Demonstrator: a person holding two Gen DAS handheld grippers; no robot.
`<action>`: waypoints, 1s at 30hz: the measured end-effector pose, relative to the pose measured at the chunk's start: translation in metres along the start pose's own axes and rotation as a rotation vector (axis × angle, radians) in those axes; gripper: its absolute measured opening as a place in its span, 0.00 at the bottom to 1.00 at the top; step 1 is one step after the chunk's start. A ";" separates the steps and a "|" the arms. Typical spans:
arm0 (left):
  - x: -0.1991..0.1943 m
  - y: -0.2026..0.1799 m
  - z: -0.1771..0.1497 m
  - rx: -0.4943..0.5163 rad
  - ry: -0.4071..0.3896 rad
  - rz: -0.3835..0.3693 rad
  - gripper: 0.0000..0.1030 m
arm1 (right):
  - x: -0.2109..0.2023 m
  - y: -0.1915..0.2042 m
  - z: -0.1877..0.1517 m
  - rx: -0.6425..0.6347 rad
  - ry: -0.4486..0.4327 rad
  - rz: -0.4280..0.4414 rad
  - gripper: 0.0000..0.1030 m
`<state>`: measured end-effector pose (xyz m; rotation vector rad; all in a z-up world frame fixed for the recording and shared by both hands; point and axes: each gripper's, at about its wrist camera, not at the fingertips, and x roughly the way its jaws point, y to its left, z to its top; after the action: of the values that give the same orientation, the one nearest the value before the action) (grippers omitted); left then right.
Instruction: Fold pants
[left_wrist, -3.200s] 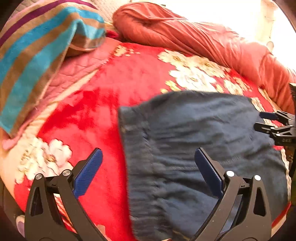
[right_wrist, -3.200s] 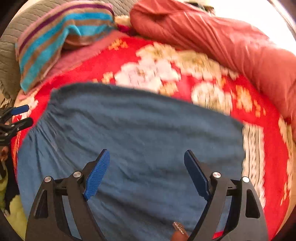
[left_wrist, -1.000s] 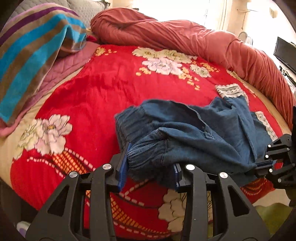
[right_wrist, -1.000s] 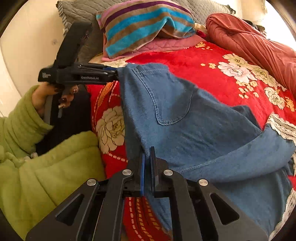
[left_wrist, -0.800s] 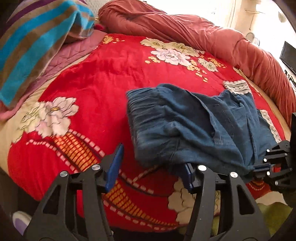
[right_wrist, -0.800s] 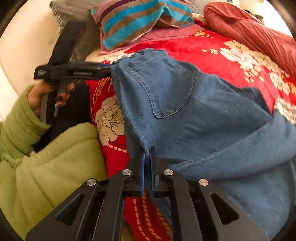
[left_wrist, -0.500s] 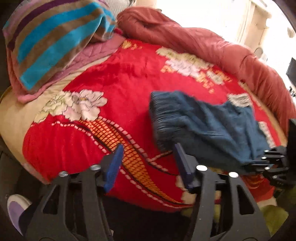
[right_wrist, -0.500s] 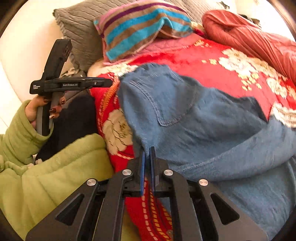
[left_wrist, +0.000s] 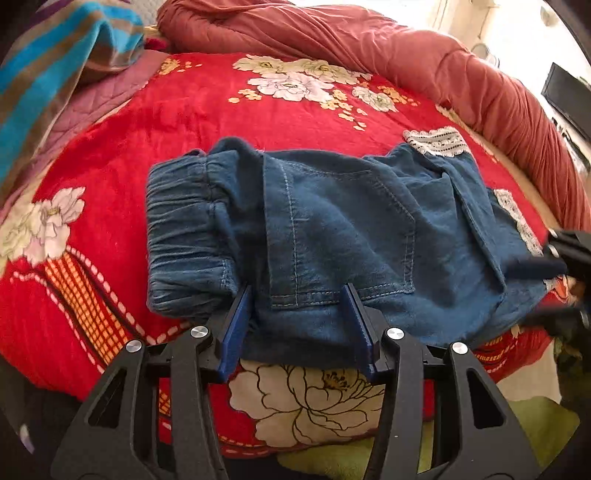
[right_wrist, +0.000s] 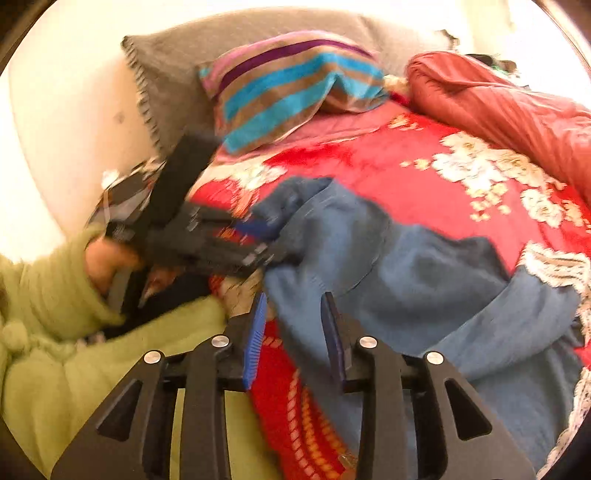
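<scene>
denim: blue pants (left_wrist: 332, 236) lie bunched on the bed, near its front edge, on the red floral blanket (left_wrist: 207, 107)
waistband: gathered elastic end (left_wrist: 184, 229) toward the bed's left side in the left wrist view; back pocket (left_wrist: 343, 229) faces up
hems: white lace trim (left_wrist: 437, 142) on the leg ends, toward the bed's right side
left claw: (left_wrist: 301, 326) jaws apart, straddling the near edge of the pants just below the pocket; blue pads (left_wrist: 236, 328) not pressing on the cloth
right claw: (right_wrist: 295, 338) jaws opening; a fold of denim sits in the gap between the pads, no clamp on it
cross view: left claw shows blurred in the right wrist view (right_wrist: 255, 238), at the waistband corner, held by a hand (right_wrist: 107, 262) in a green sleeve (right_wrist: 48, 291)
right claw from left view: (left_wrist: 543, 264) blurred at the right edge of the frame, beside the leg ends; state not readable there
bed head: striped pillow (right_wrist: 291, 85), grey cushion (right_wrist: 173, 70) behind it
far edge: rust-red rolled duvet (left_wrist: 369, 48) runs along the far and right edges of the bed
</scene>
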<state>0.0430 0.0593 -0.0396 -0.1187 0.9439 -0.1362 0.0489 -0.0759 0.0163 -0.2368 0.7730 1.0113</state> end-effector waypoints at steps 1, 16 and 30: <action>-0.002 0.000 -0.001 0.005 -0.004 0.004 0.40 | 0.009 -0.002 0.002 0.016 0.021 -0.016 0.29; -0.025 -0.011 -0.007 0.018 -0.080 0.047 0.40 | -0.016 -0.045 -0.002 0.176 0.010 -0.106 0.42; -0.036 -0.077 0.022 0.100 -0.050 -0.127 0.53 | -0.044 -0.150 0.024 0.288 -0.037 -0.406 0.56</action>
<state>0.0353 -0.0093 0.0148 -0.0889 0.8784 -0.2965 0.1719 -0.1732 0.0390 -0.1185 0.7873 0.5126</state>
